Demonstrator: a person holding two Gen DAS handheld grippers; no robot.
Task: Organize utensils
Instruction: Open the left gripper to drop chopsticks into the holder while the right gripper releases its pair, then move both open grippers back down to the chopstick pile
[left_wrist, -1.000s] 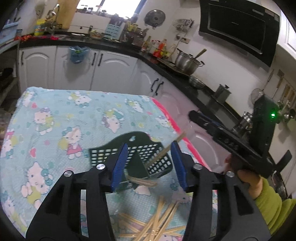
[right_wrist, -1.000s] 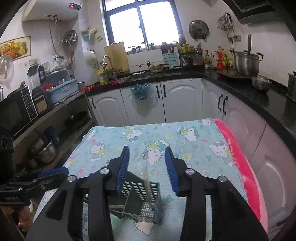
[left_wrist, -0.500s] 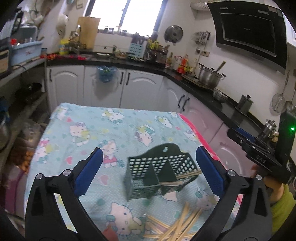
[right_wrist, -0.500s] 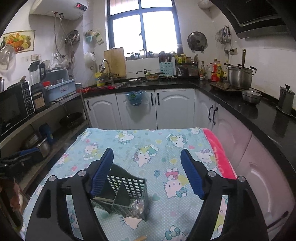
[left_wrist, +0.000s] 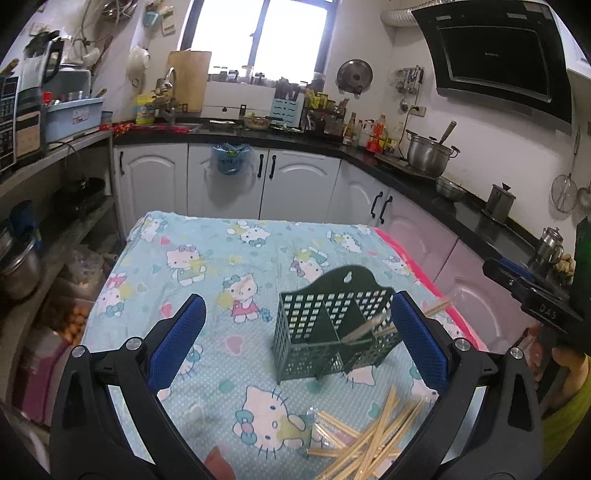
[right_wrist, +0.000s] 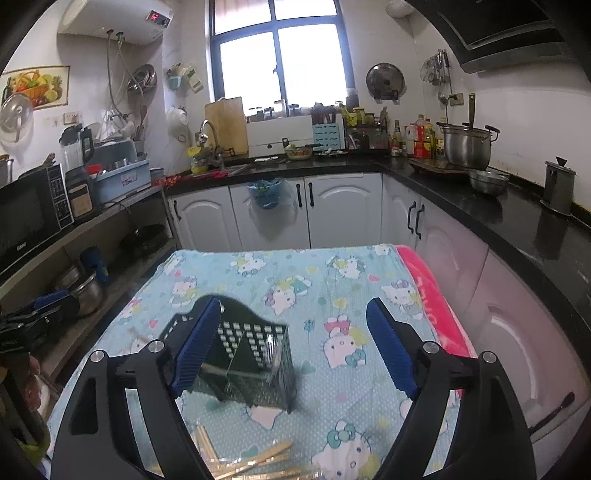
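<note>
A dark green perforated utensil caddy (left_wrist: 332, 328) stands on the Hello Kitty tablecloth (left_wrist: 207, 273). Chopsticks (left_wrist: 373, 328) lean out of its right compartment. A loose pile of wooden chopsticks (left_wrist: 369, 439) lies in front of it. My left gripper (left_wrist: 295, 343) is open and empty, above and just short of the caddy. In the right wrist view the caddy (right_wrist: 243, 362) sits behind the left finger of my right gripper (right_wrist: 291, 347), which is open and empty. Loose chopsticks (right_wrist: 251, 461) lie below it.
The right gripper's body (left_wrist: 535, 302) shows at the right edge of the left wrist view. A pink cloth edge (right_wrist: 432, 295) runs along the table's right side. White cabinets (right_wrist: 325, 214) and a black counter (right_wrist: 498, 210) stand behind and to the right.
Both grippers opened wide and pulled back and up from the caddy. The chopsticks that my right gripper held now rest in the caddy.
</note>
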